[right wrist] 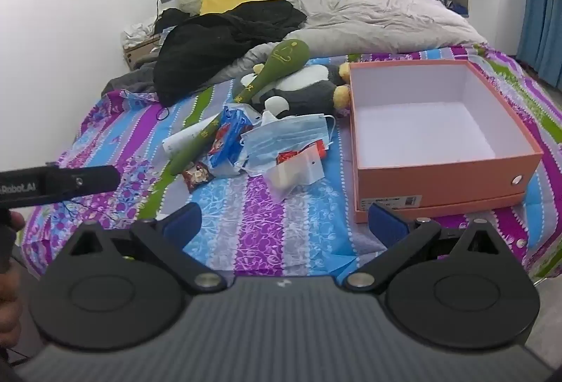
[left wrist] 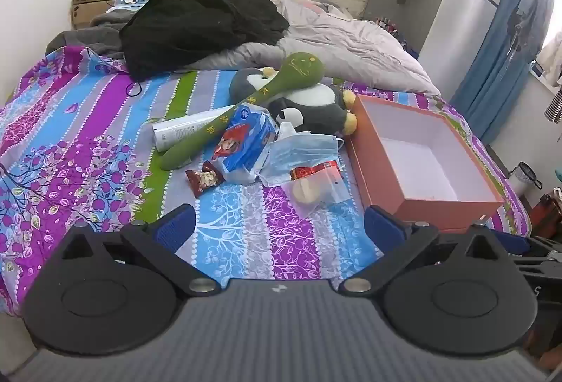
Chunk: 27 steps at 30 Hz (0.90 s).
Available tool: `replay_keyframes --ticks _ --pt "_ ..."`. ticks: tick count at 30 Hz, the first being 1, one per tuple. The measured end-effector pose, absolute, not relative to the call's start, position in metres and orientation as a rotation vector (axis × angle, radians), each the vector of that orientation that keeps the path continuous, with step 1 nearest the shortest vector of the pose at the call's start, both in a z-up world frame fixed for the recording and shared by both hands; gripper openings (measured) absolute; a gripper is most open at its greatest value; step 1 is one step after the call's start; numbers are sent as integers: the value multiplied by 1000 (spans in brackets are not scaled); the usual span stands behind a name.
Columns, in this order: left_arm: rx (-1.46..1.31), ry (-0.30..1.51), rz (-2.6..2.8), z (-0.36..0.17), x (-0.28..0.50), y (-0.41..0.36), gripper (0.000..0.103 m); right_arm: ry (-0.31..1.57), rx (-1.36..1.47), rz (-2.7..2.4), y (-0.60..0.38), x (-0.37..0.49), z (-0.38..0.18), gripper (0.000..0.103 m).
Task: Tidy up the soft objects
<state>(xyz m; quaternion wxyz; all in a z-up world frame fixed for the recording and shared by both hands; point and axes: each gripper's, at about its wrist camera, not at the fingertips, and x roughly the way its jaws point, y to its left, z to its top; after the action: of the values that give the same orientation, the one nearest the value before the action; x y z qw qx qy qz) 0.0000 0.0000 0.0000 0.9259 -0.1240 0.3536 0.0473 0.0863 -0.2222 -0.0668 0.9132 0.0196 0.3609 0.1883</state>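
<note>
Soft objects lie heaped mid-bed on the patterned sheet point(left wrist: 87, 122): a white tube point(left wrist: 182, 130), a long green plush point(left wrist: 246, 101) leaning across a grey penguin plush point(left wrist: 316, 104), a blue tissue pack point(left wrist: 247, 139), face masks point(left wrist: 305, 150) and a clear bag point(left wrist: 316, 187). Near the bed's right edge sits an open orange box point(left wrist: 435, 206), empty. Left gripper point(left wrist: 279, 229) and right gripper point(right wrist: 284, 224) both hover over the near edge, jaws wide apart, holding nothing.
</note>
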Motion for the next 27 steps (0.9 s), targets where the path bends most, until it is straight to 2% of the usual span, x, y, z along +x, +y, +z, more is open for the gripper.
replay_keyframes --ticks 4,11,27 --pt "-257 727 96 0 1 1 103 720 -34 375 -209 82 -66 103" --pt "-238 718 101 2 0 0 103 727 39 410 -219 82 -69 103" --pt "-224 738 78 -2 -3 -5 103 727 14 397 -217 75 -70 103"
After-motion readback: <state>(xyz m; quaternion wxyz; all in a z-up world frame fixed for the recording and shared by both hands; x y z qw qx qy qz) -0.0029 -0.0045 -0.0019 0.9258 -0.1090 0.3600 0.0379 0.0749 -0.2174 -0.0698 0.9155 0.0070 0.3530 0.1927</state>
